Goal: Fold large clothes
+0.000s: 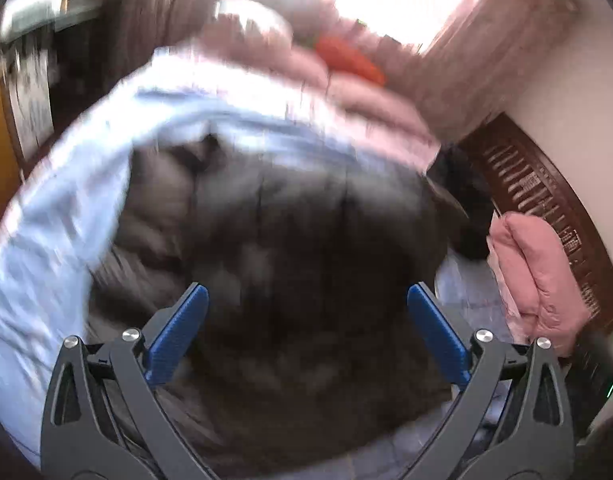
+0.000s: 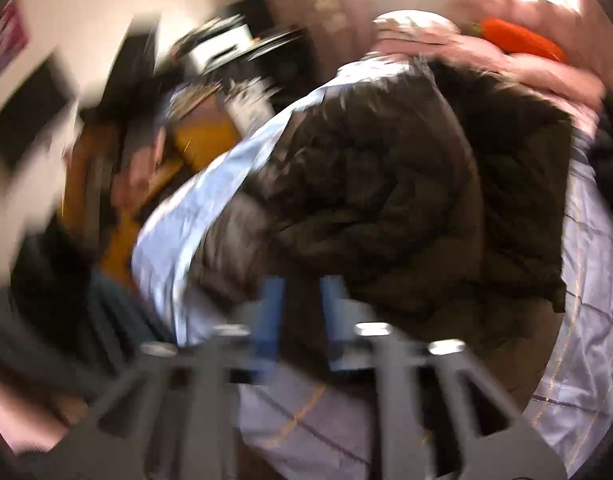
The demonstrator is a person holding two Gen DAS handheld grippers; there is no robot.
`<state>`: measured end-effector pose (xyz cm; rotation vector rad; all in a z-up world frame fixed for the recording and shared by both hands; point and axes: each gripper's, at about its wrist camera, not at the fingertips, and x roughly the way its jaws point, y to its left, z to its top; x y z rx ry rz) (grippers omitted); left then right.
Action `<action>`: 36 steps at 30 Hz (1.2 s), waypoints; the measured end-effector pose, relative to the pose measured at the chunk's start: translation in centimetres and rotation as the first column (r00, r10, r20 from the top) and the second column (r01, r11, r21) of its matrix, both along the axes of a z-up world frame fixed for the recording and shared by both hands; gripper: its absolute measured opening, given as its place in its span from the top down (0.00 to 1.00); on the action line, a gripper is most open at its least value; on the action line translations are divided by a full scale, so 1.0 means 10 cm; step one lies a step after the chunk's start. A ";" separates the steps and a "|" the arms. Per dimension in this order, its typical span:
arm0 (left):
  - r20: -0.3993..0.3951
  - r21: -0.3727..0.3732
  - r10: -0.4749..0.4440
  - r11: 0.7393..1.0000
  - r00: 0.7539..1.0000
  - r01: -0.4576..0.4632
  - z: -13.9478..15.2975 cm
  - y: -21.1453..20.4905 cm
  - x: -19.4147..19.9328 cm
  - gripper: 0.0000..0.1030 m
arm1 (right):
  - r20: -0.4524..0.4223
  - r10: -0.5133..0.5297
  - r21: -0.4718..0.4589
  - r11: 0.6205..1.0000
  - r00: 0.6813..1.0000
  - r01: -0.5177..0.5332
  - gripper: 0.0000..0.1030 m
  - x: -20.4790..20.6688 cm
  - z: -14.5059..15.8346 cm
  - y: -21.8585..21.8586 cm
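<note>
A dark brown puffer jacket (image 1: 286, 220) lies bunched on a bed with a pale blue sheet (image 1: 58, 220). In the left wrist view my left gripper (image 1: 306, 292) hovers over the jacket with its blue pads far apart and nothing between them. The right wrist view is badly blurred. There the jacket (image 2: 386, 180) fills the middle, and my right gripper (image 2: 302, 280) is at its near edge. A narrow gap shows between its blue pads, with dark cloth behind the gap; I see no pad pressing on it.
A pink quilt (image 1: 346, 92) with an orange carrot-shaped toy (image 1: 346, 60) is heaped at the bed's far end. A pink pillow (image 1: 538, 272) leans on the dark wooden headboard (image 1: 546, 192) at the right. Blurred yellow-brown furniture (image 2: 202, 140) stands left of the bed.
</note>
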<state>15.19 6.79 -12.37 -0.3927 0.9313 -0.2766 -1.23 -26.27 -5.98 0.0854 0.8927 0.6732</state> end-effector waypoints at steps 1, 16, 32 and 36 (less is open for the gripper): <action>-0.044 0.003 -0.003 1.000 0.999 0.003 -0.17 -0.03 0.05 0.02 | 0.025 -0.066 0.028 0.997 0.998 0.065 0.27 0.19 0.12 -0.09; -0.174 0.181 -0.079 0.977 0.982 0.111 -1.07 -0.76 0.74 0.02 | -0.527 -0.494 -0.075 0.837 0.691 0.542 0.20 3.82 -0.63 -0.55; -0.370 0.228 -0.056 0.962 0.927 0.149 -1.77 -0.94 0.99 0.02 | -0.294 -0.306 0.076 0.937 0.906 0.341 0.94 3.57 -0.27 -0.15; -0.383 0.213 -0.025 0.970 0.923 0.115 -1.89 -0.88 0.87 0.02 | -0.039 -0.139 0.185 0.972 0.989 0.144 0.96 2.43 0.24 -0.01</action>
